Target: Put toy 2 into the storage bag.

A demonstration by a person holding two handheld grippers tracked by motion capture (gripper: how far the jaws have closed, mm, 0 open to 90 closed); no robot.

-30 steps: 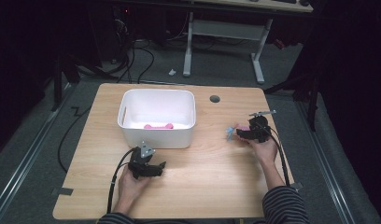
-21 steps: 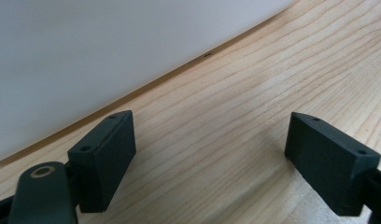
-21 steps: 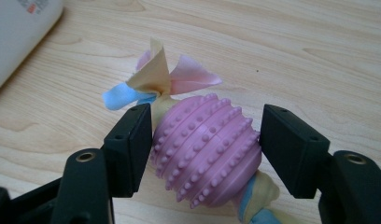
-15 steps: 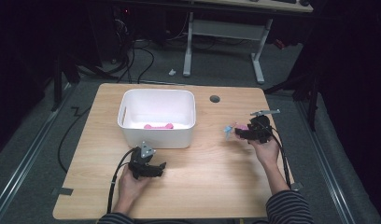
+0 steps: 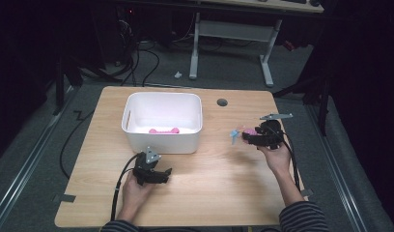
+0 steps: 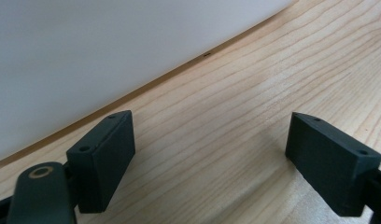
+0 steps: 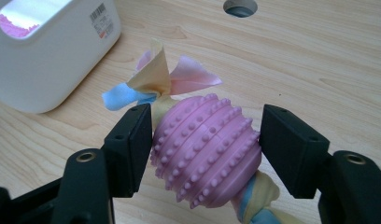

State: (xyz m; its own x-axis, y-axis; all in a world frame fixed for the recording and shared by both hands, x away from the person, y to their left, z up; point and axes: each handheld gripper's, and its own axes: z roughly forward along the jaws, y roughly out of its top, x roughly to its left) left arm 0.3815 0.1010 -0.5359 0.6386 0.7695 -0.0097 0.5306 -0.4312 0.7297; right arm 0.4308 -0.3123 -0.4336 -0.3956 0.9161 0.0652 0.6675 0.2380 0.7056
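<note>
A pink studded ball toy [image 7: 205, 154] with pastel cloth tails [image 7: 151, 81] is clamped between the jaws of my right gripper [image 7: 205, 137]. That gripper [image 5: 246, 137] holds the toy [image 5: 239, 132] above the right side of the table, tails pointing toward the bin. My left gripper [image 5: 165, 174] rests low near the front of the white bin [image 5: 161, 99]. Its jaws [image 6: 212, 154] have just been opening and stand apart with only bare wood between them. A pink object [image 5: 163, 130] lies inside the bin.
The bin's white wall [image 6: 109, 46] is close ahead of the left jaws, and its corner [image 7: 48, 60] lies left of the held toy. A round cable hole [image 5: 222, 102] sits in the tabletop behind the toy. Cables trail from both grippers toward the near edge.
My right gripper has risen a little with the toy in it. The left hand has stayed where it was.
</note>
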